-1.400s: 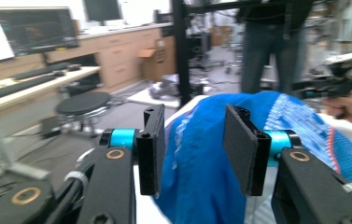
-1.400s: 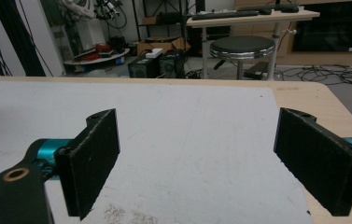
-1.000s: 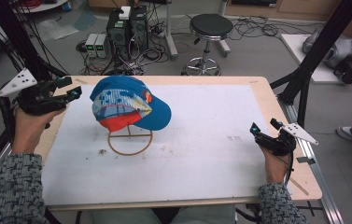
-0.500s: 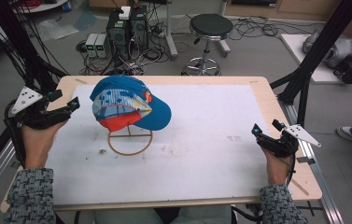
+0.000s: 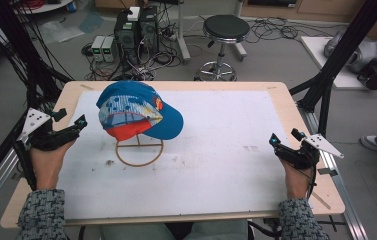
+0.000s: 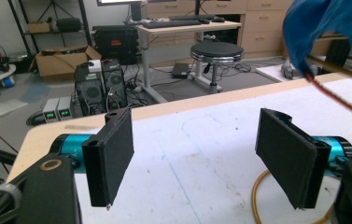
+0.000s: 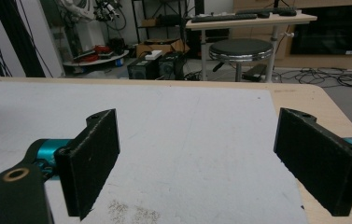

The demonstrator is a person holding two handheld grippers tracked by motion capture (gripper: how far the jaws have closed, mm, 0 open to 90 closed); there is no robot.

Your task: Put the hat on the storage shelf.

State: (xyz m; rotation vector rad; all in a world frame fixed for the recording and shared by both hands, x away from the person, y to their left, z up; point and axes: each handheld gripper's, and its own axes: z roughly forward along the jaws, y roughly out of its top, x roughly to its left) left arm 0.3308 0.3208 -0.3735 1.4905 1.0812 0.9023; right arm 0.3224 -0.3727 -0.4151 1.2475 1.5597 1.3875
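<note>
A blue cap [image 5: 138, 112] with a patterned front panel, a small orange mark on its side and an orange-red underside sits perched on a thin wire stand [image 5: 139, 150] whose ring base rests on the white mat [image 5: 216, 150], left of the table's middle and toward its far edge. The left gripper [image 5: 68, 125] hovers just left of the cap with its jaws spread wide and empty, while the right gripper [image 5: 282, 140] rests well apart at the table's right edge, its jaws equally wide with nothing between them. The left gripper view catches the cap's blue edge [image 6: 332, 32] from below, close at the upper right, and a curve of the stand's ring [image 6: 257, 196] between the jaws, whereas the right gripper view looks across bare mat [image 7: 187, 140] toward a black stool [image 7: 241, 49].
</note>
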